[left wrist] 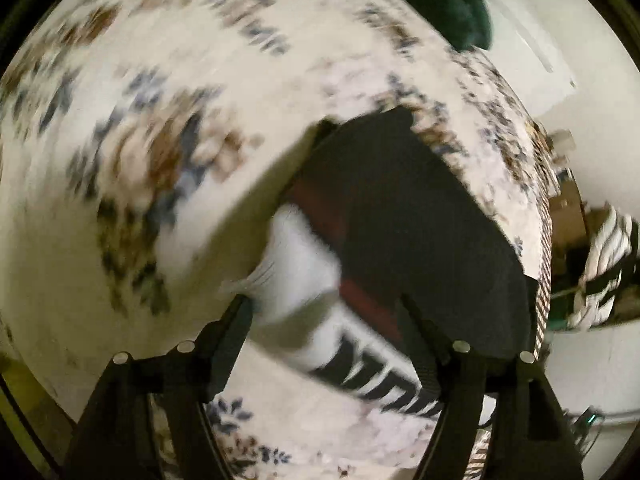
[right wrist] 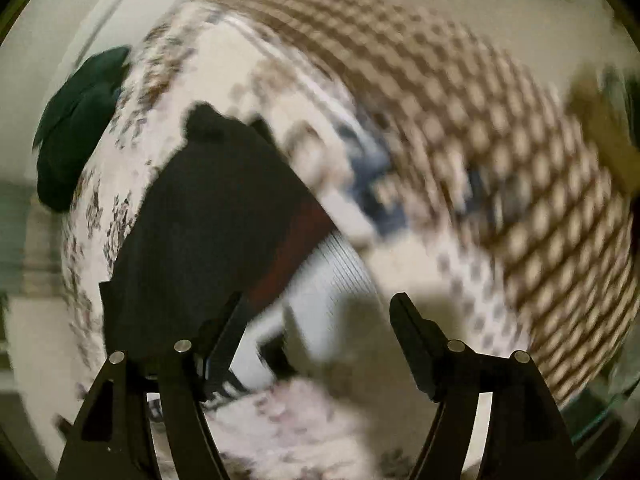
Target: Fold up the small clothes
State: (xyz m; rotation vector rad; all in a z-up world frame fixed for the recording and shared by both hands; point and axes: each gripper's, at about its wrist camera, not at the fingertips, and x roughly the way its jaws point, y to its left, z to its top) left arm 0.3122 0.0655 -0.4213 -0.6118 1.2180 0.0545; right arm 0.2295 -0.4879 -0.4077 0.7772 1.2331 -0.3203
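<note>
A small black garment with a red band and a white waistband bearing black letters lies on a floral bedsheet. My left gripper is open, its fingers wide apart over the waistband end. The same garment shows in the right wrist view, with its white ribbed band toward the middle. My right gripper is open just above that band, its left finger over the black cloth. Both views are motion-blurred.
A dark green folded cloth lies at the far edge of the bed; it also shows in the right wrist view. A brown checkered cover spreads to the right. A striped cloth sits beyond the bed edge.
</note>
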